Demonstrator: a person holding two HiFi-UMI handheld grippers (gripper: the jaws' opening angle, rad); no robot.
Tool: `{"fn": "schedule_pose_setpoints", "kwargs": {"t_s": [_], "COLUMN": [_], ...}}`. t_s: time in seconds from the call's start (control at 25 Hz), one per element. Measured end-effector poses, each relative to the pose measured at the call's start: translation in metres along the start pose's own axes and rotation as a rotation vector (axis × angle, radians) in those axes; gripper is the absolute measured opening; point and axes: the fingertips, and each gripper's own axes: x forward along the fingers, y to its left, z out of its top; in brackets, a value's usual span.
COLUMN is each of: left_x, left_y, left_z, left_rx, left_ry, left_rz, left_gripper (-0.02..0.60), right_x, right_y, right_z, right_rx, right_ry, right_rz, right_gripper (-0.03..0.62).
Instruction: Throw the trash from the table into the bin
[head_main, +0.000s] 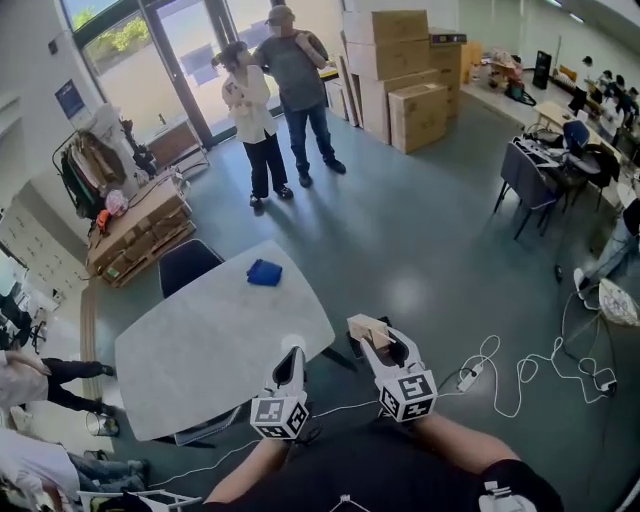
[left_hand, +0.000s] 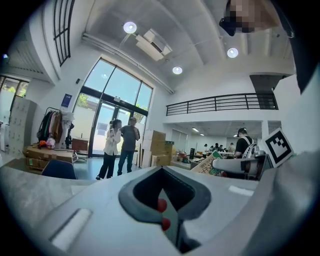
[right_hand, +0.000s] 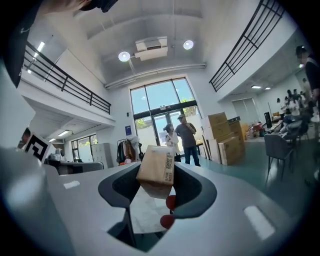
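My right gripper (head_main: 372, 332) is shut on a small brown cardboard box (head_main: 366, 327), held in the air just off the right edge of the pale rounded table (head_main: 200, 350). The right gripper view shows that box (right_hand: 157, 169) wedged between the jaws of this gripper (right_hand: 156, 184), its printed label facing right. My left gripper (head_main: 291, 354) hovers over the table's near right corner, shut with nothing in it (left_hand: 167, 200). A blue crumpled item (head_main: 264, 272) lies at the table's far side. A small white spot (head_main: 292, 343) sits by the left fingertips. No bin is in view.
Two people (head_main: 272, 100) stand by the glass doors at the back. Stacked cardboard boxes (head_main: 400, 75) rise at the back right. A dark chair (head_main: 186, 263) stands behind the table. White cables (head_main: 520, 370) trail over the floor on the right. Someone's legs (head_main: 60, 380) show at the left.
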Motion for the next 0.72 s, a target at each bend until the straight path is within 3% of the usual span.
{"fn": "schedule_pose_setpoints", "kwargs": {"t_s": [0.16, 0.32, 0.72], "left_x": [0.037, 0.072, 0.132], "left_y": [-0.026, -0.036, -0.063], "left_z": [-0.001, -0.016, -0.008], "left_rx": [0.014, -0.052, -0.043], "left_ry": [0.020, 0.087, 0.100], "left_rz": [-0.065, -0.111, -0.296], "left_gripper": [0.000, 0.000, 0.000], "right_x": [-0.010, -0.021, -0.029], "right_y": [-0.046, -0.074, -0.098], "right_z": [-0.002, -0.005, -0.004], "right_rx": [0.042, 0.088, 0.134], "right_ry": [-0.016, -0.011, -0.004], "right_rz": [-0.087, -0.161, -0.302], "right_gripper": [0.213, 0.213, 0.213]}}
